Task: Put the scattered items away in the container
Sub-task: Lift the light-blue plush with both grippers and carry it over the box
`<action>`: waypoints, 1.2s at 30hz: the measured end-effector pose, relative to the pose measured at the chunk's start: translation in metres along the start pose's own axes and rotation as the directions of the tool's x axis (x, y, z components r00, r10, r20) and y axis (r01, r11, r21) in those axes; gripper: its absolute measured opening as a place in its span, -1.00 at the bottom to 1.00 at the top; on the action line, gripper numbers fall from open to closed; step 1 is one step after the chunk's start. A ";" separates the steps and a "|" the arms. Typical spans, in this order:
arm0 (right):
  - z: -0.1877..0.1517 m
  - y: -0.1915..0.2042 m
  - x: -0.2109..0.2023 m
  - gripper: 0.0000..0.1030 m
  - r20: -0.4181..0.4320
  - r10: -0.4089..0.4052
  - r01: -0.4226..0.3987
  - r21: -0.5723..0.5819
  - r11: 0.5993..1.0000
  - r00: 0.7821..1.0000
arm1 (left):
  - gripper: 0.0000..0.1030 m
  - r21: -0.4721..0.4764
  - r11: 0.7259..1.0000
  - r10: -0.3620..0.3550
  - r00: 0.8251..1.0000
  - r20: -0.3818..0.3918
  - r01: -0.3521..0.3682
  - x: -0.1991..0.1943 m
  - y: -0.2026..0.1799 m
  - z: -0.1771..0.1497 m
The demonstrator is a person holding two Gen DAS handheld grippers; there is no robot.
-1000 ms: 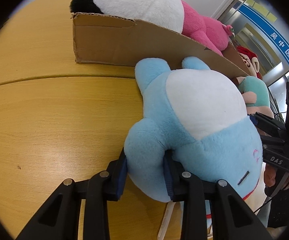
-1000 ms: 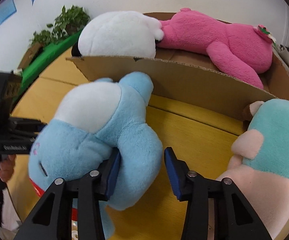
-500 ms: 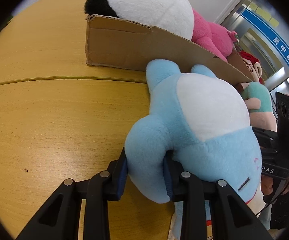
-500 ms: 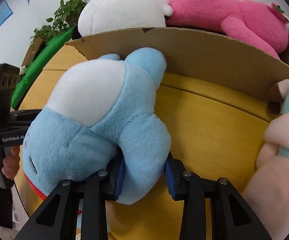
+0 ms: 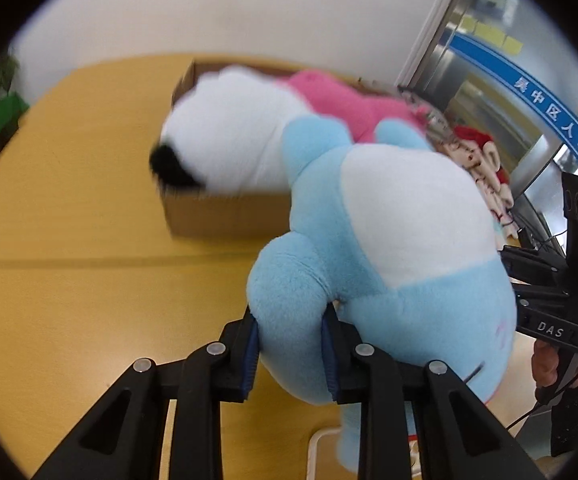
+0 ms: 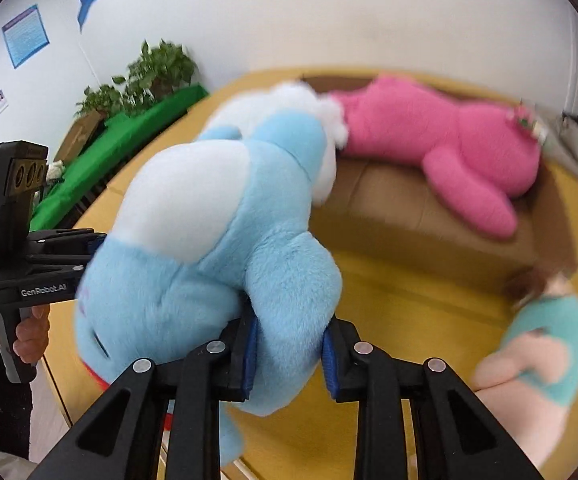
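"DAS" marks the right gripper [image 5: 549,330] at three o'clock; "GenRobot.AI" the left gripper [image 6: 43,291] at nine; Chinese characters line a blue sign [image 5: 545,110].

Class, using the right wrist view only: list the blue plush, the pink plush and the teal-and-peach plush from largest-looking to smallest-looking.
1. Blue plush, though it sits nearest the camera, which inflates it.
2. Pink plush, lying in the cardboard box.
3. Teal-and-peach plush, partly cut off at the picture's edge, so its true size is unsure.

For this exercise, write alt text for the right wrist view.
The right gripper clamps a leg of a blue plush toy held above a yellow table. Behind it, a cardboard box holds a pink plush and a white plush.
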State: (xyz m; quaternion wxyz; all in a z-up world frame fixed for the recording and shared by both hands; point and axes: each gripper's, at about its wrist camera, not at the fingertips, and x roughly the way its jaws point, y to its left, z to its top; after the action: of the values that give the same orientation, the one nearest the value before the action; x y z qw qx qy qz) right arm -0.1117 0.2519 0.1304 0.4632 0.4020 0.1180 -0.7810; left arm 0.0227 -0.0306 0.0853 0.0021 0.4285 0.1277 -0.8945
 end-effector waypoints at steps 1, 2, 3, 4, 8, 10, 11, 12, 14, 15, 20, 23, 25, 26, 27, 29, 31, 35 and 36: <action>0.010 0.002 -0.013 -0.45 0.032 -0.013 0.013 -0.014 1.000 0.999 | -0.51 0.021 1.000 0.003 1.000 0.028 -0.004 -0.009 -0.007 0.011; 0.020 0.003 -0.028 -0.45 0.066 -0.030 0.032 -0.029 0.999 0.997 | -0.51 0.038 0.999 -0.002 0.998 0.056 0.000 -0.018 -0.014 0.024; 0.029 0.002 -0.041 -0.44 0.094 -0.043 0.047 -0.039 0.998 0.995 | -0.51 0.052 0.999 -0.012 0.997 0.080 0.008 -0.025 -0.020 0.036; 0.039 0.001 -0.054 -0.44 0.123 -0.054 0.060 -0.049 0.997 0.991 | -0.51 0.066 0.998 -0.020 0.995 0.099 0.014 -0.033 -0.025 0.048; 0.079 -0.002 -0.101 -0.45 0.206 -0.113 0.135 -0.099 0.986 0.972 | -0.51 0.149 0.989 -0.031 0.983 0.181 0.004 -0.065 -0.054 0.103; 0.099 -0.005 -0.119 -0.45 0.235 -0.137 0.167 -0.111 0.980 0.962 | -0.51 0.192 0.981 -0.040 0.976 0.216 -0.003 -0.078 -0.067 0.125; 0.111 -0.008 -0.126 -0.45 0.246 -0.140 0.171 -0.110 0.979 0.959 | -0.51 0.208 0.978 -0.047 0.973 0.225 0.000 -0.083 -0.072 0.137; 0.121 -0.012 -0.134 -0.45 0.256 -0.137 0.169 -0.106 0.980 0.957 | -0.51 0.220 0.975 -0.054 0.971 0.232 0.001 -0.087 -0.076 0.150; 0.139 -0.019 -0.145 -0.44 0.271 -0.137 0.170 -0.102 0.980 0.953 | -0.51 0.234 0.972 -0.064 0.967 0.246 0.004 -0.092 -0.083 0.172; 0.146 -0.022 -0.151 -0.44 0.279 -0.146 0.181 -0.104 0.978 0.949 | -0.51 0.241 0.970 -0.064 0.966 0.251 0.002 -0.093 -0.087 0.181; 0.178 -0.038 -0.155 -0.44 0.298 -0.176 0.211 -0.091 0.973 0.938 | -0.51 0.240 0.971 -0.049 0.967 0.250 -0.013 -0.073 -0.095 0.218; 0.185 -0.055 -0.133 -0.44 0.276 -0.178 0.205 -0.072 0.976 0.945 | -0.51 0.221 0.975 -0.024 0.979 0.203 -0.022 -0.035 -0.090 0.229; 0.185 -0.072 -0.104 -0.44 0.251 -0.191 0.211 -0.056 0.976 0.949 | -0.51 0.205 0.978 0.005 0.986 0.170 -0.041 -0.004 -0.086 0.229; 0.181 -0.083 -0.079 -0.44 0.228 -0.199 0.212 -0.034 0.977 0.953 | -0.51 0.197 0.979 0.021 0.988 0.150 -0.050 0.015 -0.082 0.228; 0.177 -0.094 -0.056 -0.44 0.202 -0.201 0.207 -0.011 0.978 0.959 | -0.51 0.181 0.982 0.040 0.993 0.115 -0.060 0.040 -0.076 0.224; 0.161 -0.119 -0.002 -0.45 0.120 -0.178 0.172 0.061 0.983 0.977 | -0.52 0.144 0.986 0.083 0.997 0.005 -0.083 0.095 -0.062 0.211; 0.140 -0.132 0.047 -0.45 0.026 -0.159 0.157 0.086 0.984 0.987 | -0.53 0.131 0.986 0.125 0.982 -0.139 -0.106 0.153 -0.047 0.186; 0.106 -0.141 0.103 -0.45 -0.108 -0.169 0.177 0.074 0.981 0.980 | -0.54 0.232 0.956 0.210 0.970 -0.119 -0.178 0.180 -0.045 0.144; 0.102 -0.144 0.110 -0.44 -0.139 -0.167 0.180 0.083 0.980 0.976 | -0.53 0.241 0.953 0.218 0.969 -0.118 -0.185 0.179 -0.048 0.142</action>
State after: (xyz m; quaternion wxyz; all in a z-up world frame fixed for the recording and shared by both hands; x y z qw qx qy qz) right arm -0.3098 0.2042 0.0883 0.3648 0.4621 0.1454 -0.7951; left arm -0.2050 0.0018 0.0438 0.0352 0.4996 -0.0208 -0.8653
